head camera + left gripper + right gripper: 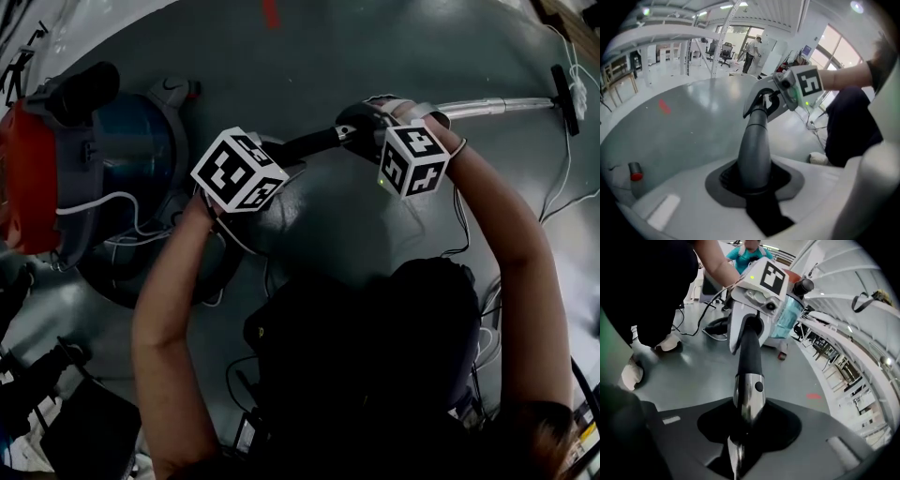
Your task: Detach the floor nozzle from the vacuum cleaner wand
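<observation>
1. The left gripper (754, 185) is clenching its jaws on the dark grey handle tube (753, 140). The right gripper (745, 425) is grasping the chrome wand (748, 397) beside its black button (759, 386).
2. The black floor nozzle (565, 97) is lying on the grey floor (328, 56), sitting across the wand's far end, well apart from both grippers.
3. The two grippers are facing each other along the tube, near one another.
4. The red and blue vacuum cleaner body (56, 178) is standing at the person's left, with a white cable (112, 200) trailing over it.

Black short-sleeved top (375, 347); left gripper (279, 156) and right gripper (364, 131) each carry a white cube with black squares.
</observation>
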A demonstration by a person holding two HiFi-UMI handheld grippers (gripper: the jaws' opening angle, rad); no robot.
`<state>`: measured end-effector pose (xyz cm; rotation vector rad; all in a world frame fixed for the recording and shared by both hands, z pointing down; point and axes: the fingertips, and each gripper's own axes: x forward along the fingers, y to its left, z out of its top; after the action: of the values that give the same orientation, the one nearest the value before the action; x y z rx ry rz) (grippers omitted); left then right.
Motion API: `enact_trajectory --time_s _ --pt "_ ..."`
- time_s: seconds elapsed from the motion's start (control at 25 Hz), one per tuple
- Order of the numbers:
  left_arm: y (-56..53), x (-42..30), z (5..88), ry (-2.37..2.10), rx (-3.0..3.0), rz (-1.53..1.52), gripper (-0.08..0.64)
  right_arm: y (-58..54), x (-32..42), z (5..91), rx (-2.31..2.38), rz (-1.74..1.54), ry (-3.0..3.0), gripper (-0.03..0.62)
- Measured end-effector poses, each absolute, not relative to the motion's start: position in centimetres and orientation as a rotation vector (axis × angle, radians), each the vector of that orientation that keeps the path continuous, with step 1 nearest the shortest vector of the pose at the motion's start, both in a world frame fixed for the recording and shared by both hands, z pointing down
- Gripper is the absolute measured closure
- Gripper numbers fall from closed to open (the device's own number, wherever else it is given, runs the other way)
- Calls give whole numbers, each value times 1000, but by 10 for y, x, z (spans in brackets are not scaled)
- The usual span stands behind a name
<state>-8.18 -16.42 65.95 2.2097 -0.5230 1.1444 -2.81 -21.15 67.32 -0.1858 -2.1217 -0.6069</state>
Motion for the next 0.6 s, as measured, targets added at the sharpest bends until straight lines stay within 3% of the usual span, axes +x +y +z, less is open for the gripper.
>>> enact_trajectory --time_s 0.24,0.6 --pt "-161 -152 654 -712 2145 1137 457 -243 55 695 -129 -540 -1984 459" --pt "-152 -113 695 -641 2145 1285 456 -231 22 715 -142 -514 -1995 457"
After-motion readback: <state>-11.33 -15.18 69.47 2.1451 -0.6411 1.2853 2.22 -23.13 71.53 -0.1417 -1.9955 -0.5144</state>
